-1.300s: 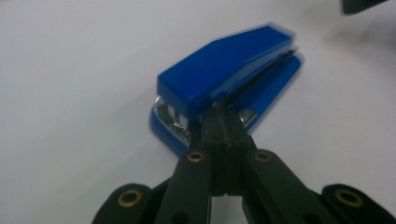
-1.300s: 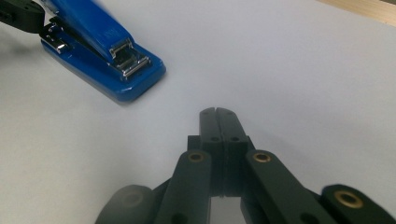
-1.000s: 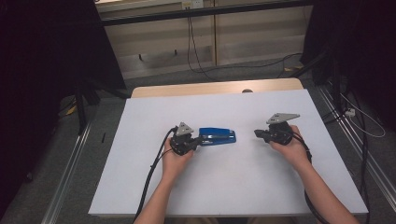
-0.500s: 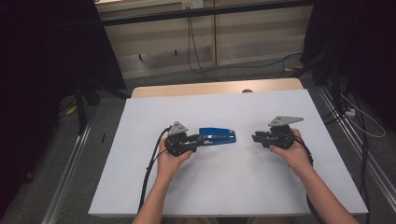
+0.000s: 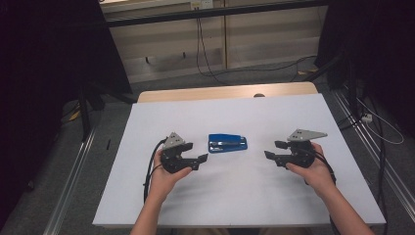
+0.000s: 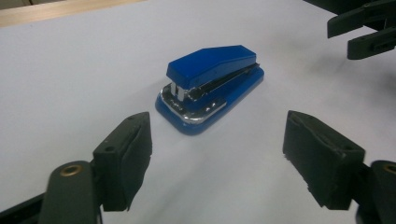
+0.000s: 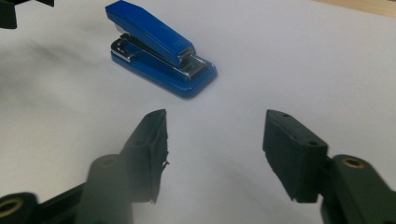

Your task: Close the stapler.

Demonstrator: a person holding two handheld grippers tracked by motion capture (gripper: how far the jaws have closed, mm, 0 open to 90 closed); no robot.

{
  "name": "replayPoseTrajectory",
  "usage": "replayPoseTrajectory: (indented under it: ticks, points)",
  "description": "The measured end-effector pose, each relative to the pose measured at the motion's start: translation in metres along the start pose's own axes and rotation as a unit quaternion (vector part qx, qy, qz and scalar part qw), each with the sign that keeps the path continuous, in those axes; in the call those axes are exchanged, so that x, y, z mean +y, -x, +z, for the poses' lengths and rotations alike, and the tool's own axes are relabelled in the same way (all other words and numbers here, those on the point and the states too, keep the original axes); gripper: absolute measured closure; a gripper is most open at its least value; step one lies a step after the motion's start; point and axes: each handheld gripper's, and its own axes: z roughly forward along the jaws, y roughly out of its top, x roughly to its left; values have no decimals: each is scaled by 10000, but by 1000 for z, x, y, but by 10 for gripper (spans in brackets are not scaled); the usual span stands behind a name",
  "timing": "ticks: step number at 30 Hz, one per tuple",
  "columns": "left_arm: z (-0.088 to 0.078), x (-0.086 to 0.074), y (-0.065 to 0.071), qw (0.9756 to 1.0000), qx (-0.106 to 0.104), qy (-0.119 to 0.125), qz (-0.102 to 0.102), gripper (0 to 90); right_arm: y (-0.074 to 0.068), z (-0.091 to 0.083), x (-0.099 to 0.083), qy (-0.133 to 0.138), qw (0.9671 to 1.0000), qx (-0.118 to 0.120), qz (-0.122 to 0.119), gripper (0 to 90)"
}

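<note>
A blue stapler (image 5: 227, 143) with a metal front lies flat on the white table top (image 5: 244, 196), between my two grippers. My left gripper (image 5: 201, 159) sits a short way to its left, jaws open and empty; they have just been opening. In the left gripper view the stapler (image 6: 210, 86) lies ahead of the left gripper (image 6: 217, 135), apart from the pads. My right gripper (image 5: 271, 149) stands farther off to the stapler's right, also open and empty, its jaws having just been opening. The right gripper view shows the stapler (image 7: 161, 46) well beyond the right gripper (image 7: 215, 140).
A wooden strip (image 5: 225, 92) runs along the table's far edge. Cables (image 5: 210, 63) lie on the floor behind it. Metal rails (image 5: 364, 142) flank the table, and dark stands rise at both sides. The right gripper (image 6: 362, 28) shows at the left gripper view's top right.
Both grippers have gone from shut to open. The left one has drawn back from the stapler's left end toward the person. The right one has shifted slightly right. The stapler has stayed put.
</note>
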Motion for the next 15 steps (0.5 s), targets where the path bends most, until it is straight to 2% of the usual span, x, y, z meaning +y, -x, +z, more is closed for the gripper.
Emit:
replayPoseTrajectory:
  ticks: [5, 8, 13, 15]
  points:
    - [-11, -5, -2, 9999, 110, 95, -45, 166, -4, -9, -8, 25, 9999, -69, 77, 288]
    - [-17, -7, -4, 9997, 159, 148, -111, 141, -6, -14, -12, 28, 9999, -103, 33, 251]
    - [-26, -13, -6, 9995, 208, 208, -142, 129, -8, -21, -16, 94, 9998, -171, 29, 205]
    - [-30, -17, -7, 9992, 289, 220, -148, 123, -9, -24, -19, 111, 9998, -183, 42, 194]
